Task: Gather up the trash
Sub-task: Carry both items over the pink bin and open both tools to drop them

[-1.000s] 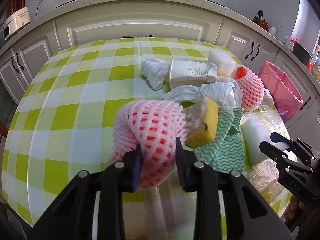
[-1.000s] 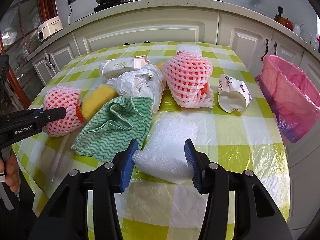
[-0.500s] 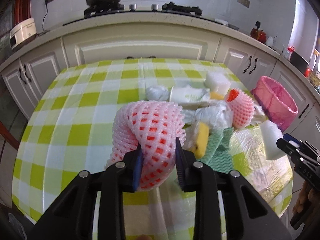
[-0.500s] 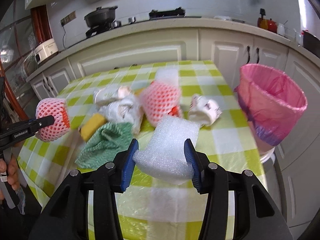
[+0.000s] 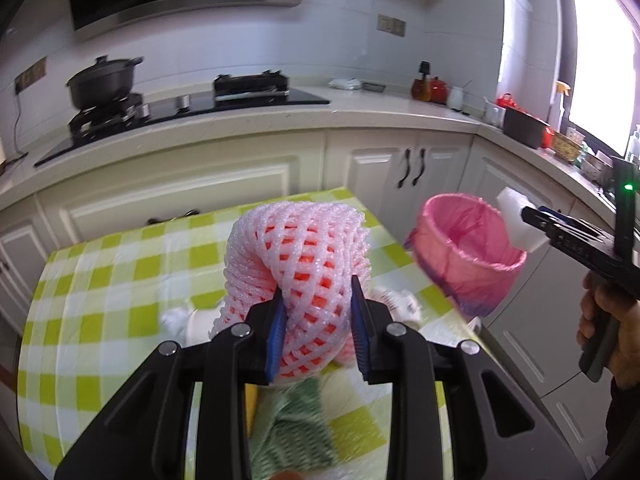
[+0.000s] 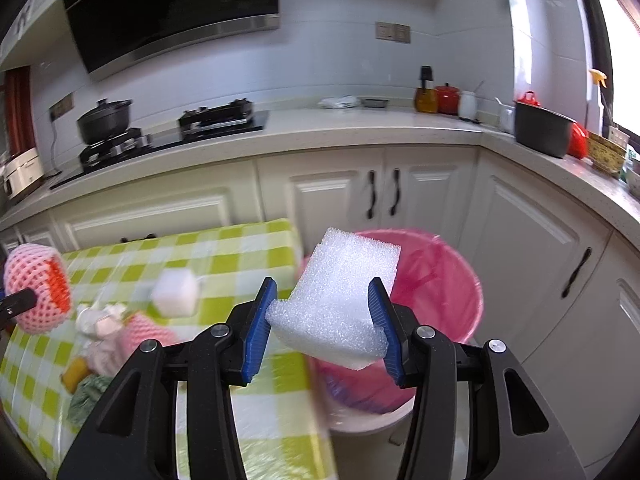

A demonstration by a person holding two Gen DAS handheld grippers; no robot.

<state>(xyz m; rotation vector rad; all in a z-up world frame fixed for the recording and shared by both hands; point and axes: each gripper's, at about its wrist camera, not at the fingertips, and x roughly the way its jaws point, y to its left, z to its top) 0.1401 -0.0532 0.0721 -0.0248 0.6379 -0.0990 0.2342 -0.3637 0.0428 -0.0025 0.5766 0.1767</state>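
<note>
left tongs [image 5: 318, 322] - clamped on pink foam net [image 5: 298, 252], above table [image 5: 100, 280] | right tongs [image 6: 322, 322] - gripping white foam block [image 6: 340, 300] before pink-lined bin [image 6: 440, 280]

Surface: table [image 6: 248, 252], green-and-white check cloth | On it, near end, bunched together: white foam block [image 6: 175, 294]; crumpled white wrapper [image 6: 102, 320]; pink foam net [image 6: 150, 334]; yellow sponge [image 6: 74, 372]; green zigzag cloth [image 5: 296, 432] | Far end: bare cloth
</note>
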